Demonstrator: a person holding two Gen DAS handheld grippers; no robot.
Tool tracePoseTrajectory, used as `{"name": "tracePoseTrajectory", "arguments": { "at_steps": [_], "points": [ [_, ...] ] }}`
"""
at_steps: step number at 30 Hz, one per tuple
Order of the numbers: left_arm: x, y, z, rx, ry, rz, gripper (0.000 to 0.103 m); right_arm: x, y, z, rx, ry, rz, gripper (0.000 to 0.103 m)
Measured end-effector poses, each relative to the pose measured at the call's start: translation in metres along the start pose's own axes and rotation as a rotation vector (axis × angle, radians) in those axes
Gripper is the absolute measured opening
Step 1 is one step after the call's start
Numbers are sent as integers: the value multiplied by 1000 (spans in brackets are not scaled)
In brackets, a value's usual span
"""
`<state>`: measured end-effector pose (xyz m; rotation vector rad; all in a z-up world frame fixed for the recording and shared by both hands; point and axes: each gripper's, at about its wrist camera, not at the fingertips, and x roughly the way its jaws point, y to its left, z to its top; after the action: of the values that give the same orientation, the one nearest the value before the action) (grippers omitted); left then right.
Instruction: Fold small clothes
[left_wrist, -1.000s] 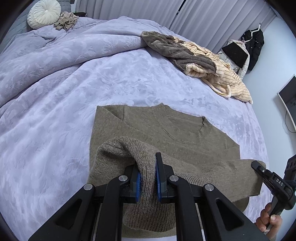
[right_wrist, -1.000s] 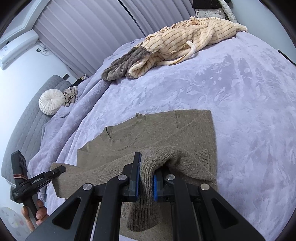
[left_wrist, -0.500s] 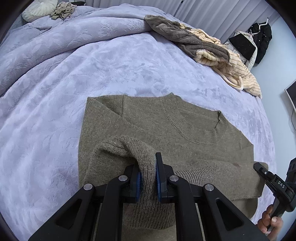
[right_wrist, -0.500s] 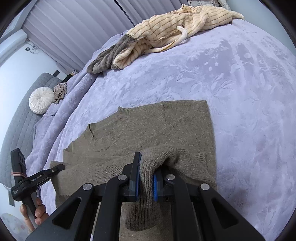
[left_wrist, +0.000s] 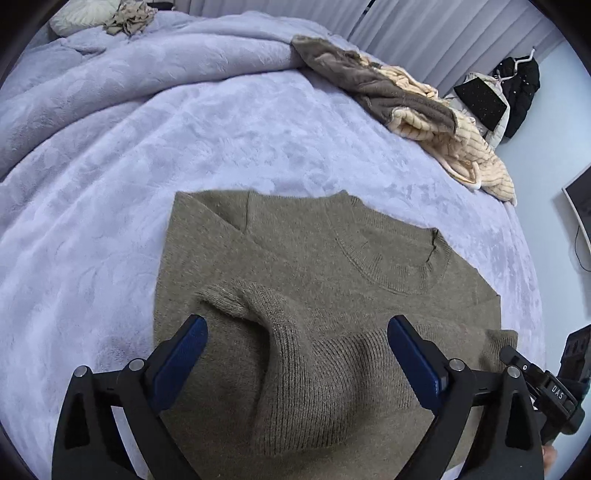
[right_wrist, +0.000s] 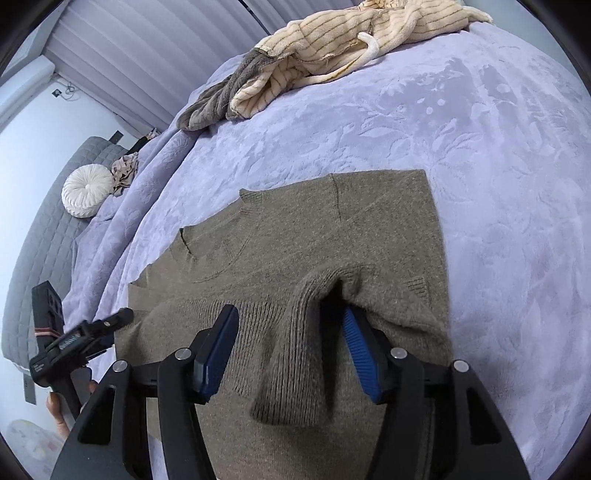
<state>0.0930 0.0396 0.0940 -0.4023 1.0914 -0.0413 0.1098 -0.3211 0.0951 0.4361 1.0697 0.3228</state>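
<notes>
An olive-brown knit sweater (left_wrist: 332, 258) (right_wrist: 295, 240) lies flat on the lavender bedspread (left_wrist: 184, 129), with its ribbed hem folded up over the body toward the collar. My left gripper (left_wrist: 295, 325) stands over the left part of the hem. Its jaws are opening wide, and a raised ridge of knit lies loose between them. My right gripper (right_wrist: 290, 314) is over the right part, its jaws also opening around a hump of the hem that the pads do not press. Each view catches the other gripper at its edge: right gripper (left_wrist: 517, 362), left gripper (right_wrist: 92, 328).
A heap of cream striped and grey fleece clothes (left_wrist: 424, 107) (right_wrist: 332, 48) lies at the far side of the bed. A round white cushion (right_wrist: 86, 190) and a crumpled beige cloth (left_wrist: 127, 18) sit near the headboard. Dark coats (left_wrist: 517, 92) hang by the wall.
Both grippers sank toward the bed with the hem pinched, laying it over the sweater's body. Both jaws have since sprung apart and let go of the knit.
</notes>
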Motion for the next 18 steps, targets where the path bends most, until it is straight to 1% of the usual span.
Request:
{"name": "tracePoseTrajectory", "arguments": {
  "at_steps": [3,6,8,10,11,12,13,14,15,16,18],
  "points": [
    [-3,5,-6,-9,36,-48,98,4,5,-5,-17,15,1,63],
    [-4,13,-19,-33,67,-53,98,8,5,-9,-14,20,-7,63],
    [-7,17,-29,-39,66,-47,98,8,4,-12,-12,16,-7,63],
    [-5,16,-34,-41,71,-60,97,8,5,-14,-23,13,-9,62],
    [-1,12,-36,-29,83,-59,81,8,6,-15,-31,13,-12,60],
    [3,9,-37,-13,98,-51,54,9,7,-16,-40,16,-15,56],
    [9,4,-37,2,121,-47,42,10,8,-16,-46,24,-17,42],
    [15,1,-36,10,140,-47,25,13,8,-16,-49,33,-24,30],
    [18,-2,-35,14,148,-46,17,14,9,-16,-55,36,-37,27],
    [18,-4,-34,17,146,-42,15,13,10,-16,-64,34,-38,16],
    [11,-7,-28,16,119,-44,14,6,13,-13,-77,17,-15,14]
  ]
}}
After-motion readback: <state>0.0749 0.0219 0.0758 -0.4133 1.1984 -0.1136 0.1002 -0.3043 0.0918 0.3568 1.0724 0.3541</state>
